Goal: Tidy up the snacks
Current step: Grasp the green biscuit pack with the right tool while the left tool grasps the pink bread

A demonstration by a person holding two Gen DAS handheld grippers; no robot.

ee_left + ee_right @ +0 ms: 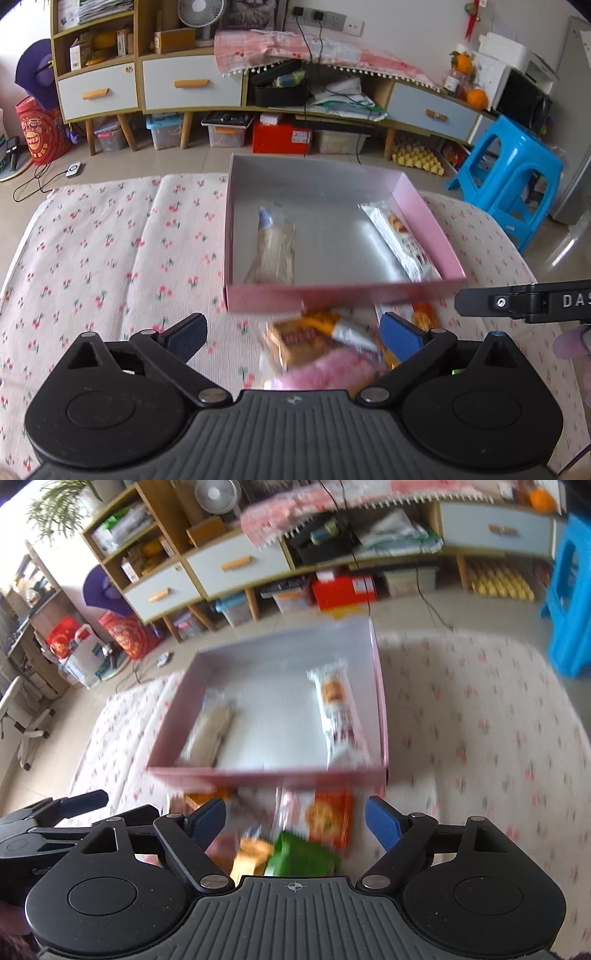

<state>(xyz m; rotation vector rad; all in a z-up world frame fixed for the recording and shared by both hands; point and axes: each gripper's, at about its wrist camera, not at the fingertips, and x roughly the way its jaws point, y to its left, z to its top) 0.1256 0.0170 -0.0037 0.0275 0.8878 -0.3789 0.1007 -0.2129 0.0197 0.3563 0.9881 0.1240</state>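
Observation:
A pink box (343,295) with a silver inside lies on the flowered cloth. It holds a clear-wrapped snack (273,243) on the left and a white-wrapped snack (399,236) along the right wall. In front of the box lies a pile of snack packets (317,347). My left gripper (293,338) is open over the pile, nothing pressed between its blue pads. In the right wrist view the pink box (266,773) shows the same two snacks, with an orange packet (328,816) and a green packet (303,856) before it. My right gripper (295,821) is open above them.
A low cabinet with drawers (192,85) and storage bins runs along the far wall. A blue plastic stool (513,173) stands at the right. The right gripper's finger (517,301) reaches into the left wrist view at the right edge. Flowered cloth (110,240) spreads to the left.

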